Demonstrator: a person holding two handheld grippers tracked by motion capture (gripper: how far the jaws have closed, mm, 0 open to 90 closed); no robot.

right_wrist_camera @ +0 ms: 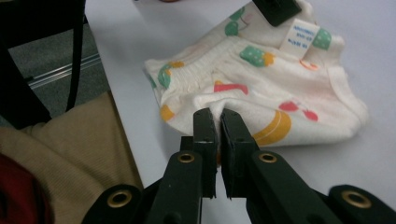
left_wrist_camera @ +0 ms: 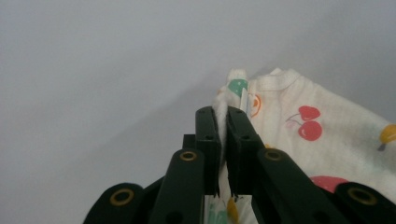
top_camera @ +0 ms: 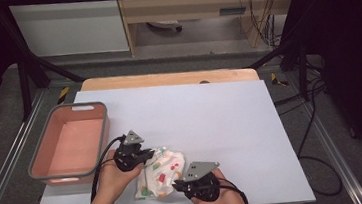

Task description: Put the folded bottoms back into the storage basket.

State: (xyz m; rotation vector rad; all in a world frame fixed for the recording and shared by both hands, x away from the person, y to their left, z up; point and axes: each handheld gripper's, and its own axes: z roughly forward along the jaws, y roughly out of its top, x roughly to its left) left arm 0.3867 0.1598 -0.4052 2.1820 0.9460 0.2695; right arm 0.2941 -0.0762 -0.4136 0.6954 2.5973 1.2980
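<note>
Both pairs of black fingers are pinched nearly together, each with cream fabric between the pads. Right gripper (right_wrist_camera: 217,114) fingers (right_wrist_camera: 205,140) clamp a raised fold at the near edge of the fruit-print garment (right_wrist_camera: 261,88); just beyond the tips lie a yellow banana motif and red and green prints, and farther off a white label (right_wrist_camera: 299,36) sits at the far edge, with the tip of the other gripper directly beside it. Left gripper (left_wrist_camera: 223,112) fingers (left_wrist_camera: 208,140) clamp a thin fabric edge that stands up between the pads; a green print shows just past the tips, and a red cherry motif lies to the right of them. From the high view, the garment (top_camera: 163,176) lies crumpled on the white tabletop (top_camera: 221,123) between the two grippers, with the left gripper (top_camera: 146,155) at its upper left corner and the right gripper (top_camera: 179,186) at its lower right edge. A pink bin (top_camera: 70,143) with a grey rim stands well to the left of the left gripper's fingers. Beyond the tabletop, a strip of wooden board (top_camera: 166,78) is visible.
</note>
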